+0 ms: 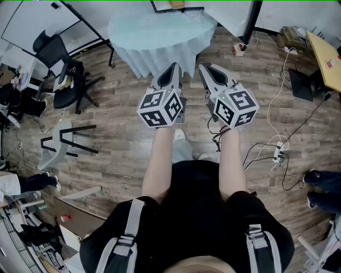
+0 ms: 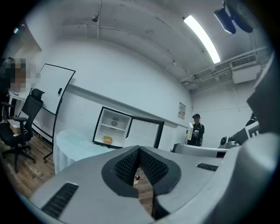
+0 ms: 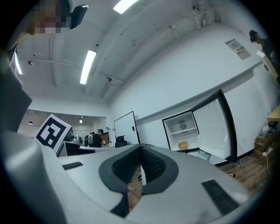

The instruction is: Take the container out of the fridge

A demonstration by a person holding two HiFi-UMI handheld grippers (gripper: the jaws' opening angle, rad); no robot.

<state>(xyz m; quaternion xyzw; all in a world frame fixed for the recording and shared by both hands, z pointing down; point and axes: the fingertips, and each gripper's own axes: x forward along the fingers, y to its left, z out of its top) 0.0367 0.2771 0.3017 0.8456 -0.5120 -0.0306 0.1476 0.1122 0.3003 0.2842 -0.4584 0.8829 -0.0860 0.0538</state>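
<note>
Looking down in the head view, the inspector found the left tool (image 1: 172, 69) and the right tool (image 1: 205, 70) held side by side at arm's length over a wooden floor (image 1: 122, 144). Both pointed toward a round counter (image 1: 160, 32) under a pale cloth. The fridge (image 1: 178, 9) showed only as a dark frame at the top edge, on the far side of that counter. Loose cables (image 1: 277, 144) lay on the floor to the right, and an office chair (image 1: 58, 64) stood to the left.

In the left gripper view, the left tool's jaws were pressed together with nothing between them. The fridge stood on the counter with its door (image 2: 144, 132) swung open. The container (image 2: 107, 139), a small yellow box, sat on the lower level inside, well apart from the tool. A person (image 2: 196, 129) stood farther off to the right.

In the right gripper view, the right tool's jaws were likewise pressed together and empty. The container was visible in the lower part of the fridge, close to the back wall.

Assessment: the task had not yet begun.
- Neither tool could take the box until its jaws were spread, and a shut tool would only push it deeper.
- The open door narrowed the approach from one side, so a careless reach could knock it.
- The reach crossed the counter, where a dragging arm could catch the cloth.
- The cables were a trip hazard on the walk in.
</note>
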